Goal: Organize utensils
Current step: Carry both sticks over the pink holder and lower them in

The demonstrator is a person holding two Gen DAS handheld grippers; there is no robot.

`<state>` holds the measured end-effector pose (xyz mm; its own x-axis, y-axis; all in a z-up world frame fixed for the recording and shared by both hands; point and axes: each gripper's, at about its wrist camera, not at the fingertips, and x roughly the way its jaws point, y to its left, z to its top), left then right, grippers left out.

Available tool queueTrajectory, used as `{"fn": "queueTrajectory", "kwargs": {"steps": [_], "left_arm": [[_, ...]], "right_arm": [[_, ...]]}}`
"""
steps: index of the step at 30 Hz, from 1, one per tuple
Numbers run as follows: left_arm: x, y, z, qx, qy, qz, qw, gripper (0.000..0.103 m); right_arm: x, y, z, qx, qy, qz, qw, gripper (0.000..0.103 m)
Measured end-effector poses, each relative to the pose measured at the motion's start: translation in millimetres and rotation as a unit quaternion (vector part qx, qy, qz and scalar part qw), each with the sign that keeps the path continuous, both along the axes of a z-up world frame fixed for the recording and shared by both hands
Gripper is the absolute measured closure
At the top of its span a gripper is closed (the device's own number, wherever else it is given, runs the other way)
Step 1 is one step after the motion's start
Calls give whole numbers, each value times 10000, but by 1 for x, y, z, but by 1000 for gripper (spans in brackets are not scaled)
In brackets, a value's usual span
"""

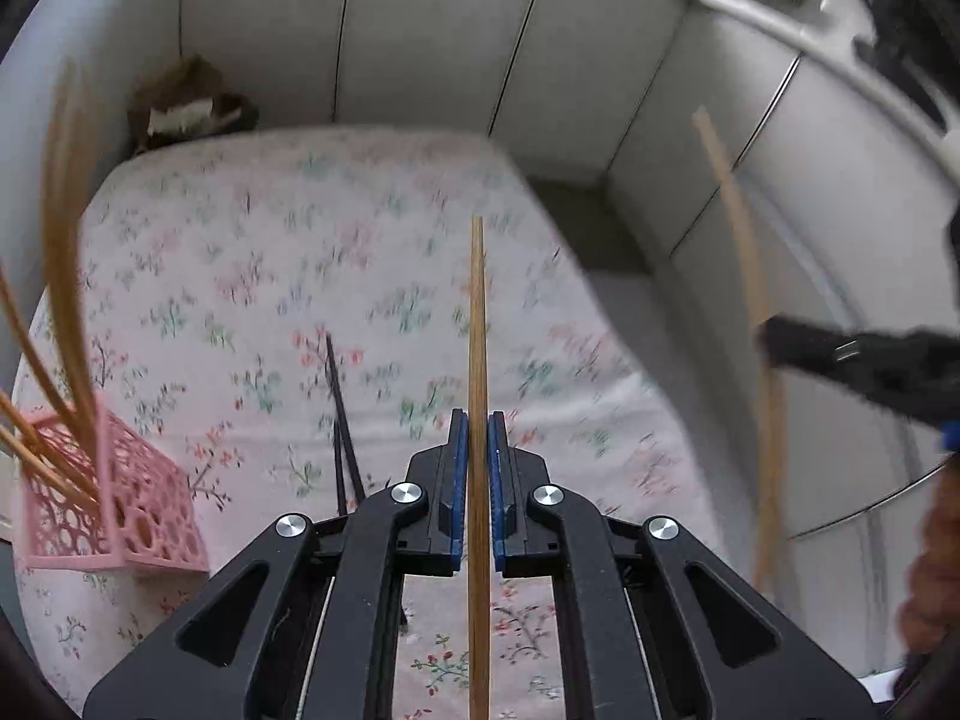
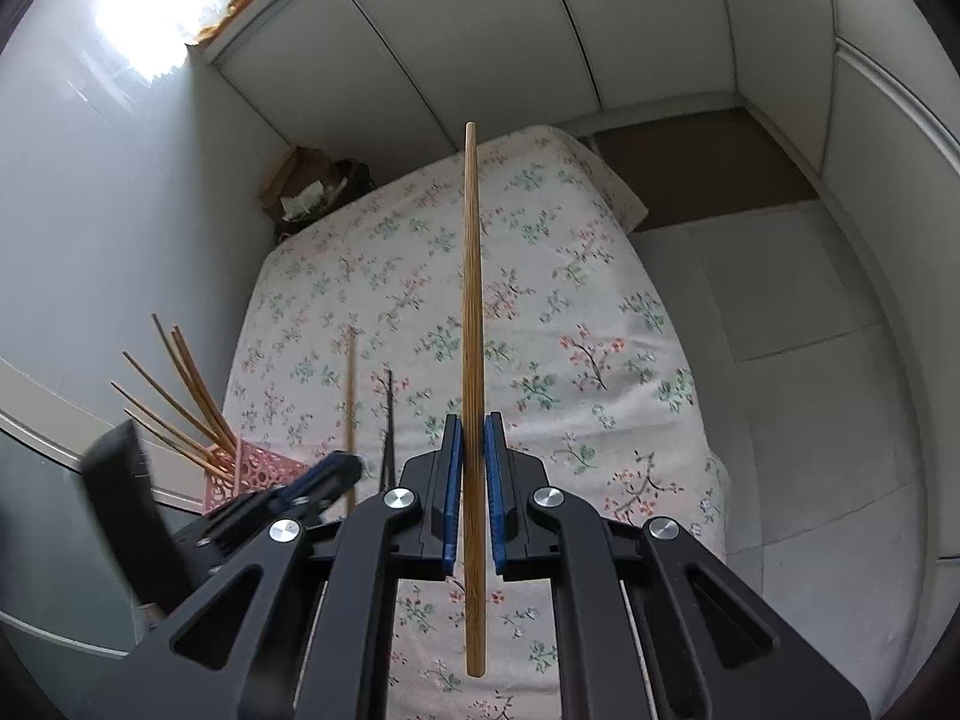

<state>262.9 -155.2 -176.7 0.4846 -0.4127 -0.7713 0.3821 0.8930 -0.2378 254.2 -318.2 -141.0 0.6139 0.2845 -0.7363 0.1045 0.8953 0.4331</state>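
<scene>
Now both hand-held grippers pinch a chopstick each: left on one, right on another, above the floral surface. Risk: long sticks pivoting in the pads, missing the pink basket by the black pair

Each handheld gripper, the left gripper and the right gripper, consists of matte black linkage arms with elongated triangular cut-outs, joined at round silver pivot screws. The two fingers end in narrow black blocks faced with blue ribbed pads on their inner sides. A thin pale cable runs along the inner edge of the left linkage arm toward the camera.
</scene>
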Motion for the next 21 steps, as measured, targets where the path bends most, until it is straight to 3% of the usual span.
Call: {"fn": "queueTrajectory", "kwargs": {"steps": [5,10,15,21], "left_arm": [[-17,27,51,-381,-816,172,9958,97],[-28,67,89,-492,-1860,522,9799,97],[-36,119,106,-570,-2556,1115,9586,97],[-34,150,97,-451,-3083,1586,9369,97]], "right_arm": [[-1,11,7,-84,-264,94,9996,95],[-1,16,14,-83,-522,106,9985,95],[-4,25,22,-96,-748,196,9970,95],[-4,33,26,-104,-906,289,9954,95]]}}
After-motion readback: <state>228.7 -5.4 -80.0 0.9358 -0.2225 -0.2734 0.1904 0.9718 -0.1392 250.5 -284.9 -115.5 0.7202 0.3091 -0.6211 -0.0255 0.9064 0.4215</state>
